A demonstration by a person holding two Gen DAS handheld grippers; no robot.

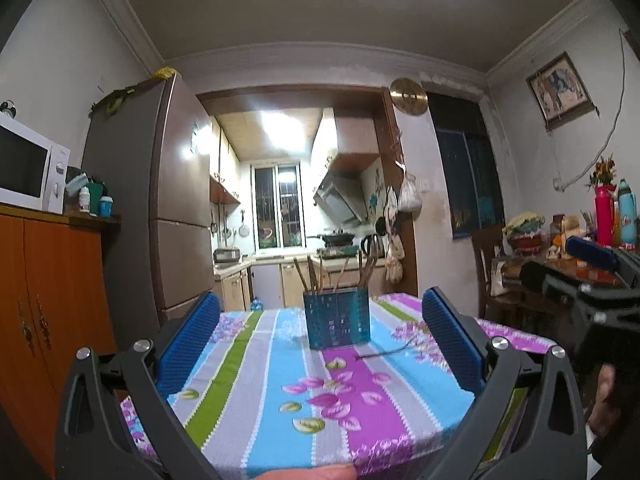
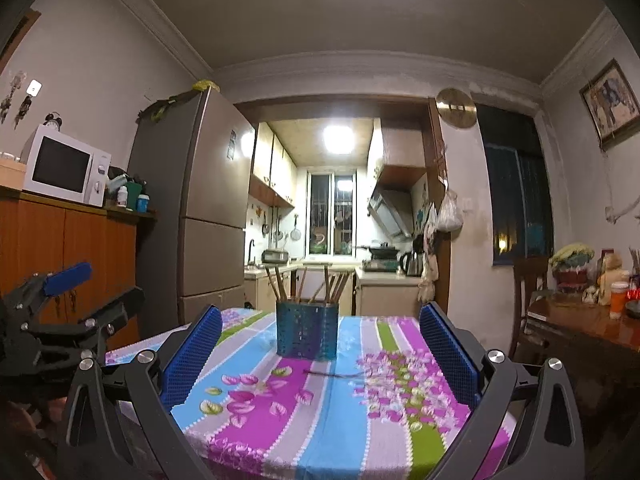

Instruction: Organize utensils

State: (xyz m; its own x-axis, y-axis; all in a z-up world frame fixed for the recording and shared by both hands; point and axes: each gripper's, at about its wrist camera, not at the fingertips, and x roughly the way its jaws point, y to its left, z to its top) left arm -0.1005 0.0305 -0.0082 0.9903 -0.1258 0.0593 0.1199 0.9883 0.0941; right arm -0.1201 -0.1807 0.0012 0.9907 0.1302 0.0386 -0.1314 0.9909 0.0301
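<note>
A blue perforated utensil holder [image 1: 336,318] stands upright on the striped floral tablecloth [image 1: 280,400], with several wooden chopsticks [image 1: 316,276] sticking up from it. One thin dark chopstick [image 1: 382,354] lies flat on the cloth just right of the holder. The holder [image 2: 307,330] and the loose chopstick [image 2: 332,374] also show in the right wrist view. My left gripper [image 1: 320,344] is open and empty, short of the holder. My right gripper [image 2: 320,344] is open and empty too, facing the holder from the table's near side.
An orange cabinet [image 1: 44,300] with a microwave [image 1: 28,172] stands at the left, then a fridge [image 1: 160,208]. A wooden side table [image 2: 592,332] crowded with bottles and a chair [image 2: 528,292] stand at the right. The kitchen lies behind.
</note>
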